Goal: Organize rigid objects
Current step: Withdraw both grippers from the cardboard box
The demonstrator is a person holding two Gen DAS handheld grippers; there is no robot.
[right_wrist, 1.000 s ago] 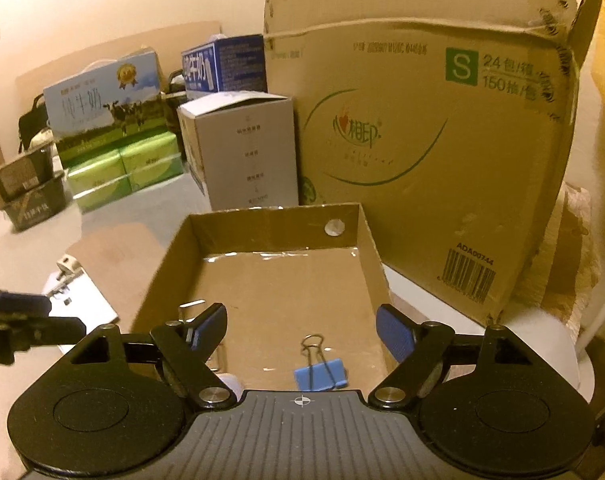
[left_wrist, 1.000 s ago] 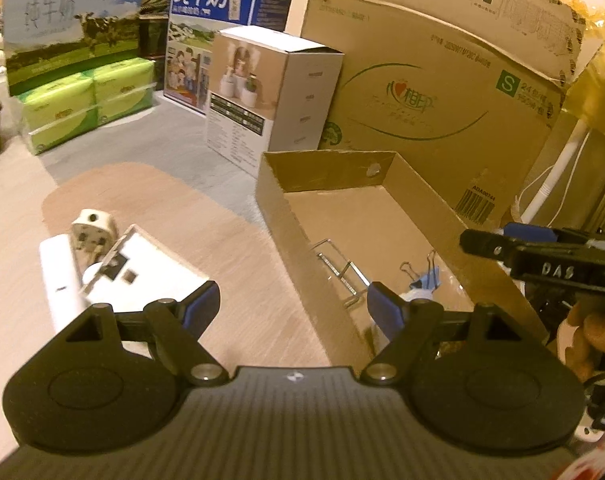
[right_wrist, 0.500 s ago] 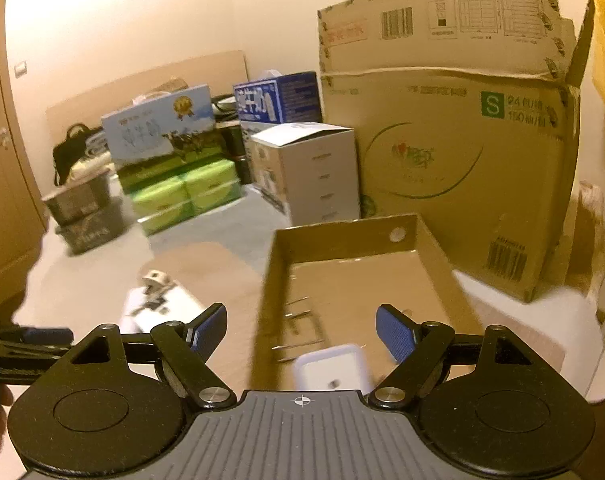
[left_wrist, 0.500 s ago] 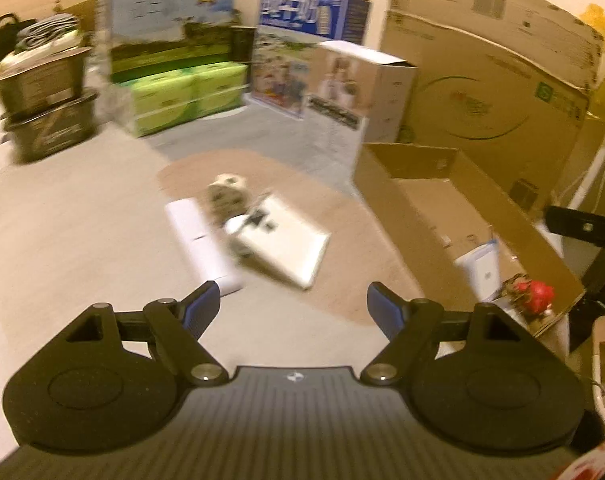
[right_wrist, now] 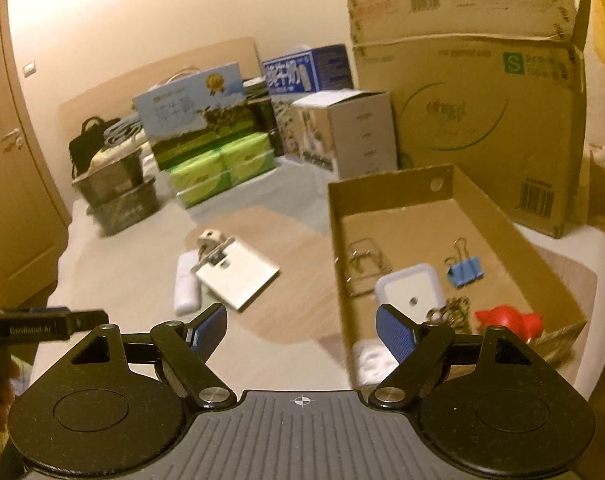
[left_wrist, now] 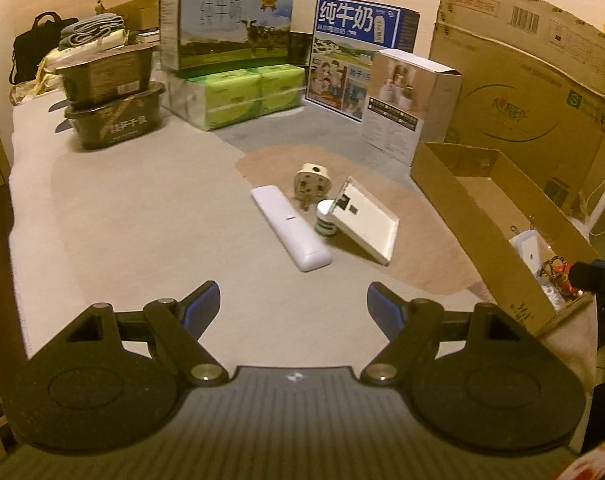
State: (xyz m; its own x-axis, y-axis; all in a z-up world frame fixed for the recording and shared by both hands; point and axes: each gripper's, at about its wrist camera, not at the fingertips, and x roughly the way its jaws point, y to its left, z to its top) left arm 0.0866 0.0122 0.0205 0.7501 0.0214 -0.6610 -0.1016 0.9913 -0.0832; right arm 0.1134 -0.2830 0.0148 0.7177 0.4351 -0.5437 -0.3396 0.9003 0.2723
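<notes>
Both of your grippers are empty with their tongs spread apart: the left gripper (left_wrist: 293,307) hangs above the bare tabletop (left_wrist: 142,220), and the right gripper (right_wrist: 301,326) hovers at the near left corner of the cardboard tray (right_wrist: 386,184). In the left wrist view, the loose items lie in a cluster at about 12 o'clock from your left tongs, well short of the tray at 2 o'clock. The white remote (left_wrist: 288,227) is the long one: its axis runs from 11 o'clock at the far end to 5 o'clock at the near end, flat on the table. It looks like light, stiff, smooth plastic, so it may slip; take it across its narrow width near the middle, with the tongs square to that axis. Just past it at 12 o'clock stands the plug adapter (left_wrist: 311,181), chunky and rigid, easy to pinch across its body. The small round white and green piece (left_wrist: 325,220) sits touching the remote's right side, and the white flat panel (left_wrist: 364,220) leans tilted over it, high edge toward 11 o'clock; that panel will likely drop if you pull the round piece first. The tray already holds a blue binder clip (right_wrist: 465,271), a white square box (right_wrist: 410,290) and a red object (right_wrist: 508,320).
</notes>
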